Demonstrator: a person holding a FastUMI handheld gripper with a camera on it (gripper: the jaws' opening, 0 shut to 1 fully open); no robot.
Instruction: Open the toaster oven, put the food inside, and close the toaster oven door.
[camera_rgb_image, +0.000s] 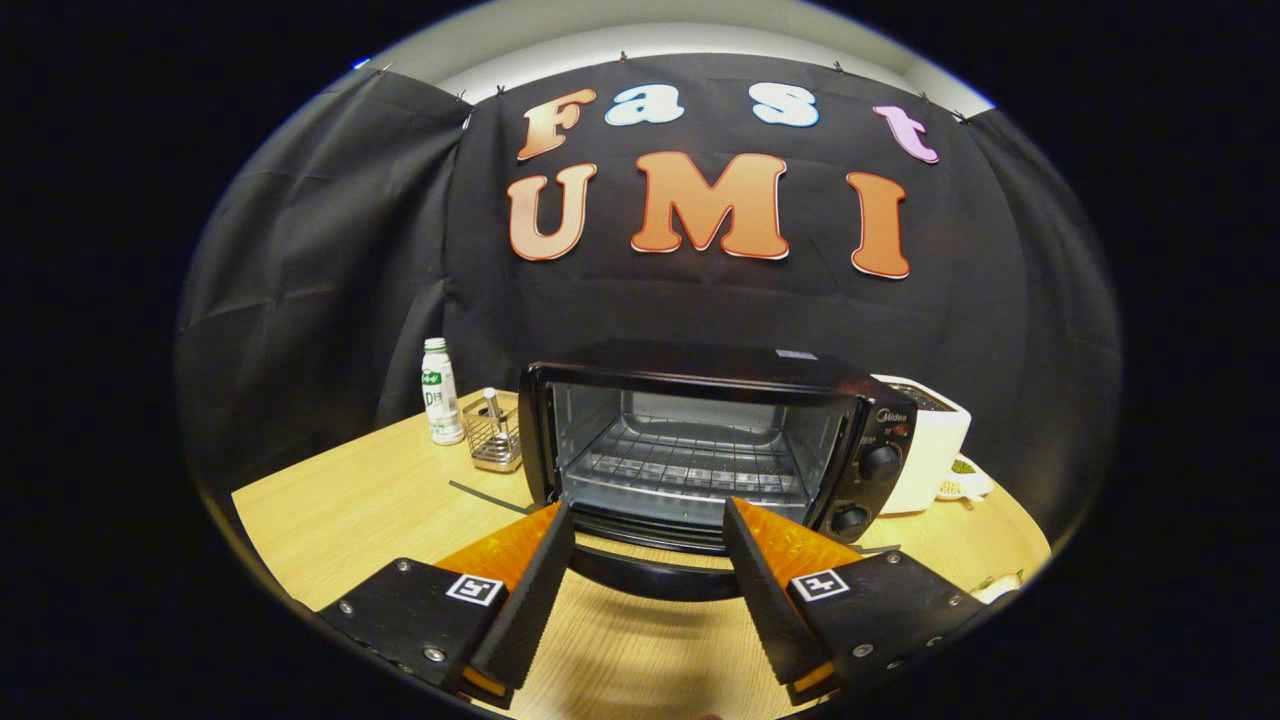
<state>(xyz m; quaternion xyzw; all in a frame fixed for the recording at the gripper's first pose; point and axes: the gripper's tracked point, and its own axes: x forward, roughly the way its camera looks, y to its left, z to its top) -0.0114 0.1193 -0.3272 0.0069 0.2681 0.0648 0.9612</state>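
Nearest the camera, the gripper (648, 520) hangs just above the wooden tabletop (360, 500) with its two fingers (530, 590) spread wide apart and nothing held between them; each finger carries a small square marker on its upper face. Between the fingertips and just ahead of them lies the toaster oven door (655, 572), folded down flat toward the camera, its dark curved handle showing as the closest edge and resting low over the tabletop. Directly beyond the door stands the toaster oven (705, 440), a black box facing the fingers, with its cavity open to view: a wire rack (690, 465) spans the interior at about mid height, and no food can be seen on it. Two round black knobs (878, 462) sit one above the other on the control panel to the right of the cavity. A thin dark strip (490, 497) lies on the tabletop just left of the oven's base. Farther left, near the oven's front corner, stands a small wire basket (494, 436) holding an upright metal item, and just beyond it a white bottle (439, 392) with a green label stands upright. To the right of the oven and partly hidden behind it sits a white appliance (930, 440), touching or nearly touching the oven's side. Behind everything hangs the booth's black cloth wall (320, 260).
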